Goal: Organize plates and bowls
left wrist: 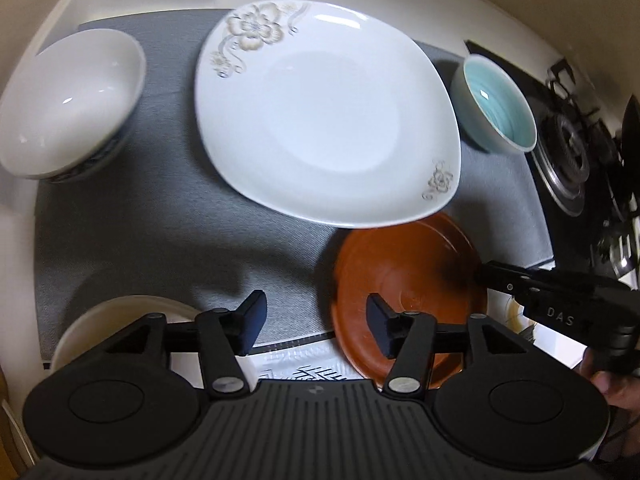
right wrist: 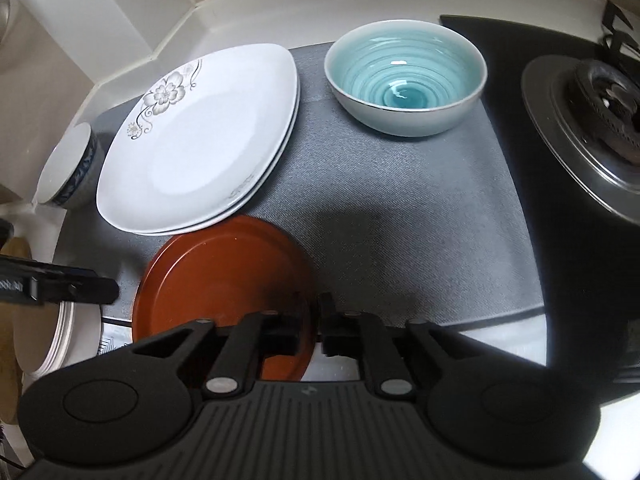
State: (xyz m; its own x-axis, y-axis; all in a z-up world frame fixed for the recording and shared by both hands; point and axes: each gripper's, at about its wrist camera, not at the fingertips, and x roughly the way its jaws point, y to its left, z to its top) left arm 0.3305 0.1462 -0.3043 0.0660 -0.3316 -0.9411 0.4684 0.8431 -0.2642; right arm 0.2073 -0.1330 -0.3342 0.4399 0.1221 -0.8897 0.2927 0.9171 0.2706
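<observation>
A brown round plate (right wrist: 224, 276) lies on the grey mat (right wrist: 400, 208). My right gripper (right wrist: 314, 332) is shut on its right rim; it also shows in the left wrist view (left wrist: 480, 276) at the brown plate (left wrist: 404, 280). My left gripper (left wrist: 316, 320) is open and empty, just left of the brown plate. Two stacked white floral plates (right wrist: 200, 144) lie behind it, also in the left wrist view (left wrist: 324, 116). A turquoise bowl (right wrist: 406, 76) stands at the back right. A white bowl with blue pattern (left wrist: 68, 104) stands at the left.
A gas stove burner (right wrist: 592, 120) lies to the right of the mat. A stack of white plates (left wrist: 120, 320) sits at the near left. The counter's white raised edge (right wrist: 240, 16) runs along the back.
</observation>
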